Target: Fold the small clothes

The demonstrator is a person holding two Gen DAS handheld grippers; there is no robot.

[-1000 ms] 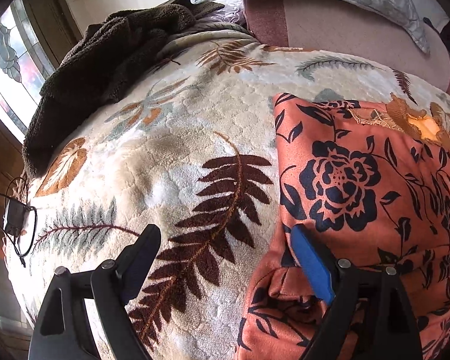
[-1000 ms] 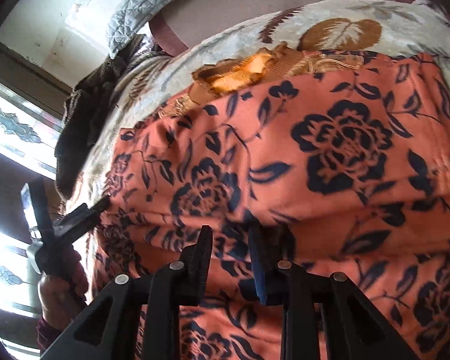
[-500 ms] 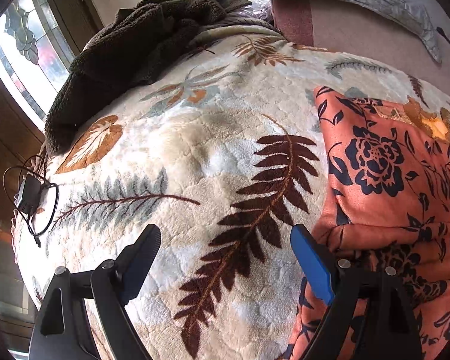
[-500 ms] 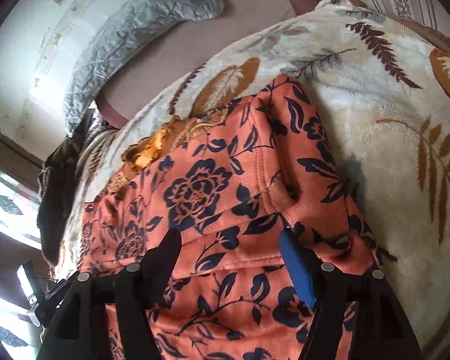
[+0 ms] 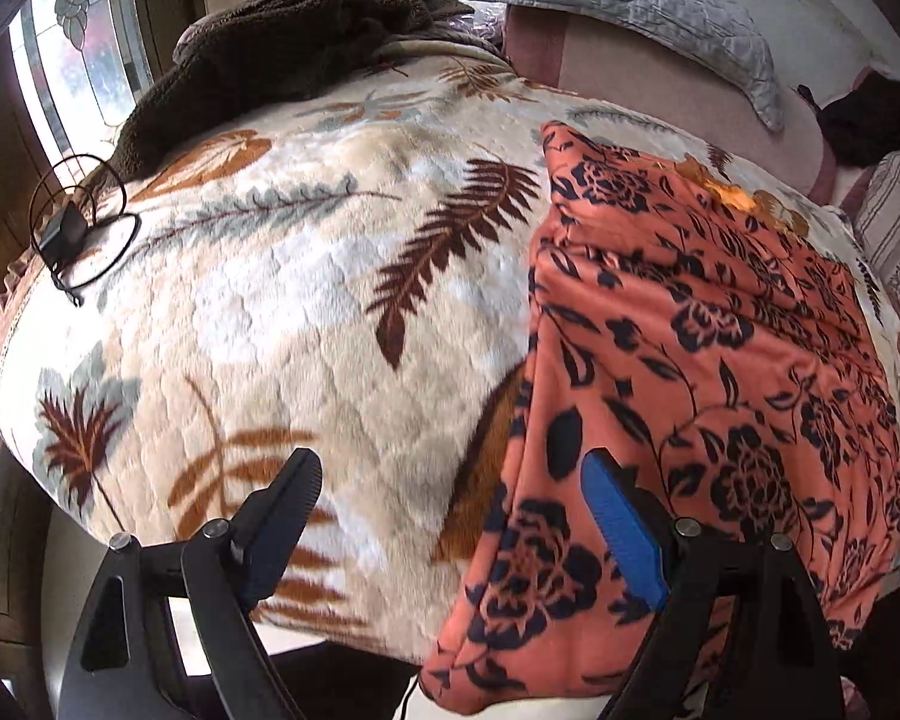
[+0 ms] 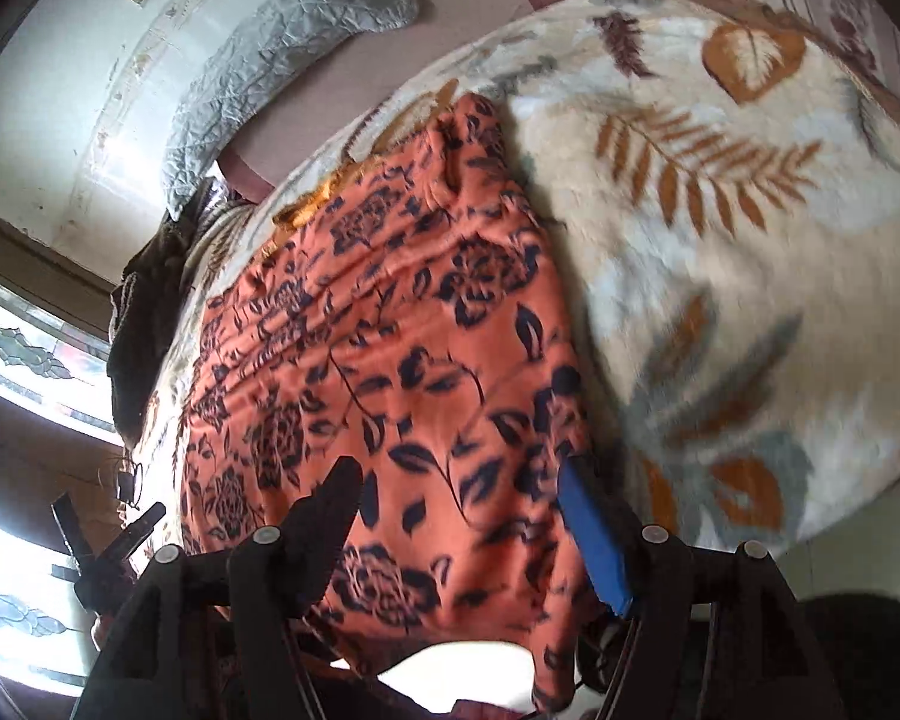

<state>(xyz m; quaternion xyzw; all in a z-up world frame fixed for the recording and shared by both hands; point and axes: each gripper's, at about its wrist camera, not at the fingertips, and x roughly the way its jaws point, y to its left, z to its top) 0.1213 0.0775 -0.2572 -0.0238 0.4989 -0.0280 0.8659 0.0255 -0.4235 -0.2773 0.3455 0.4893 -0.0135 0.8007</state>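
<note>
At the bottom edge of both wrist views the orange floral garment (image 5: 708, 372) hangs over the bed's near edge and is cut off; its lower hem cannot be made out. Motion blur softens the leaf-print blanket (image 6: 750, 276) in the right view. The left gripper (image 5: 450, 516) stands wide, holding nothing, straddling the garment's left edge. The right gripper (image 6: 459, 516) has just been opening; its jaws stand apart above the cloth, gripping nothing. A brown fleece throw (image 5: 258, 60) and grey quilted pillow (image 5: 642, 6) lie upper frame, a black cable (image 5: 78, 222) at left by the window.
</note>
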